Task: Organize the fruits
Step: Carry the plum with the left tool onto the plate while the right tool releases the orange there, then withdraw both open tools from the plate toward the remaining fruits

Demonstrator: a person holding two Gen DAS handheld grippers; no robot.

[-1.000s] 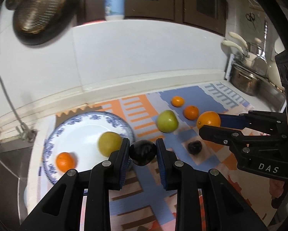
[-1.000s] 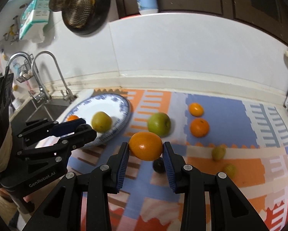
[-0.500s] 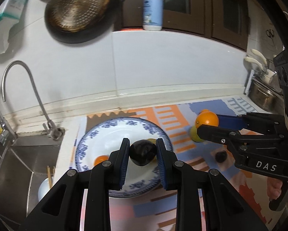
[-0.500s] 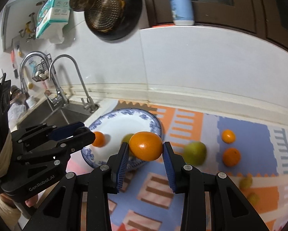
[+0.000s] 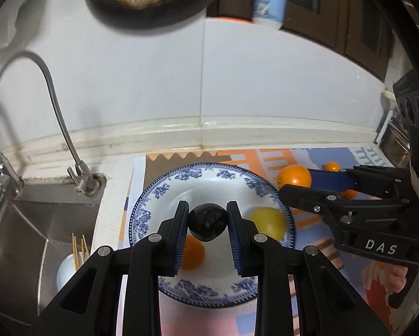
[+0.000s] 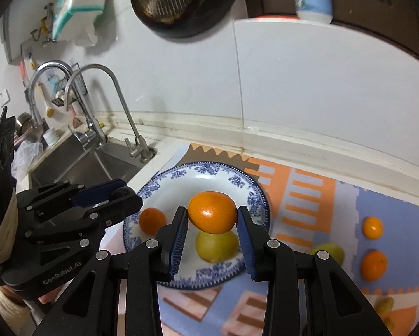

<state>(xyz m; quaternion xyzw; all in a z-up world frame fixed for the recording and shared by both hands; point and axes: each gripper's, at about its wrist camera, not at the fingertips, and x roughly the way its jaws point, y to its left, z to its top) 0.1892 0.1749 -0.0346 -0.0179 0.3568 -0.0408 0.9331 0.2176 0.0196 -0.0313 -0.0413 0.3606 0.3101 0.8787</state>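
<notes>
Left tool (image 5: 208,221) pinches small dark round plum (image 5: 208,222): soft, slick (grip mid-girth, gently). Right tool (image 6: 212,225) clamps large glossy orange (image 6: 212,212), firmer, over blue-patterned white plate (image 6: 187,174).

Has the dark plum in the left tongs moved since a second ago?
Yes. The dark plum, earlier beside the blue-patterned plate over the mat, is now above the plate's middle.

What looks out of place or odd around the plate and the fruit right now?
Nothing looks spilled or damaged. The blue-patterned white plate sits flat on the orange and blue mat, holding a small orange tangerine and a yellow-green round fruit. Several fruits remain loose on the mat, simply not yet sorted.
</notes>
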